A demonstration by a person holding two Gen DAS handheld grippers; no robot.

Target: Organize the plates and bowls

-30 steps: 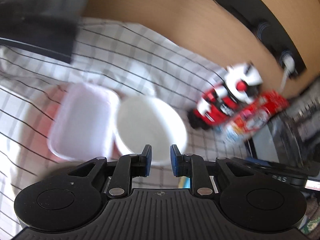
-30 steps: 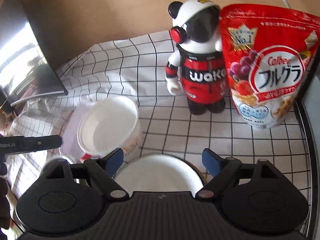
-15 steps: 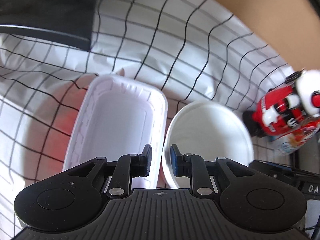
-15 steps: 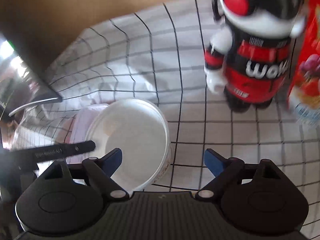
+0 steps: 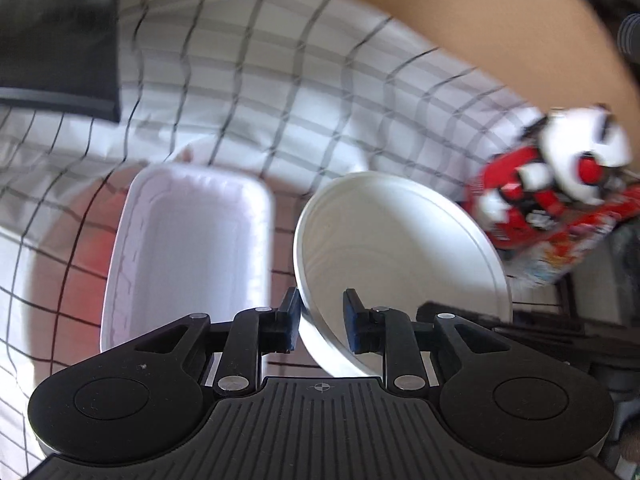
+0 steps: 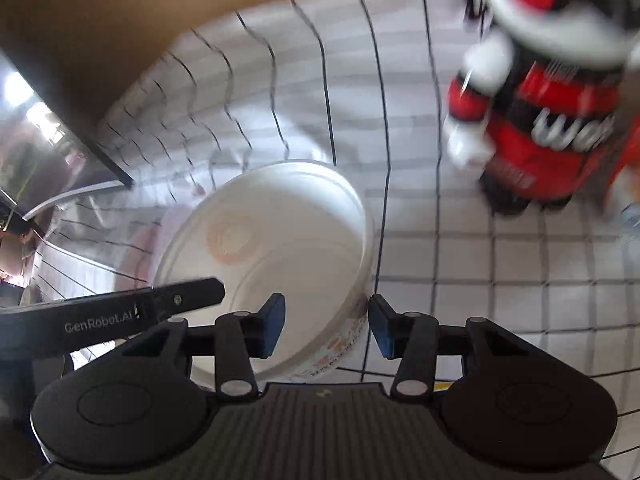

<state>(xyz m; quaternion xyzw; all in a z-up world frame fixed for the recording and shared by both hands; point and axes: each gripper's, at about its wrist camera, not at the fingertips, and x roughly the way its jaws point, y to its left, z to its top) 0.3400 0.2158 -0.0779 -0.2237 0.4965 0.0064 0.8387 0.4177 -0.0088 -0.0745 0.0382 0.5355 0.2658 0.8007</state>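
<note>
My left gripper (image 5: pixel 320 322) straddles the near rim of the round white paper bowl (image 5: pixel 400 256), which stands on the checked white tablecloth (image 5: pixel 280 72); its jaws have just been opening a little, pads not yet pinching. My right gripper (image 6: pixel 326 328) brackets the opposite wall, jaws just closing, apparently still released. To do this well, I judge I should clamp squarely on the rim before lifting, keeping the bowl level. I count one round bowl, one rectangular white foam tray (image 5: pixel 188 248) just beside it, and one red-and-white panda figure (image 6: pixel 548 96).
</note>
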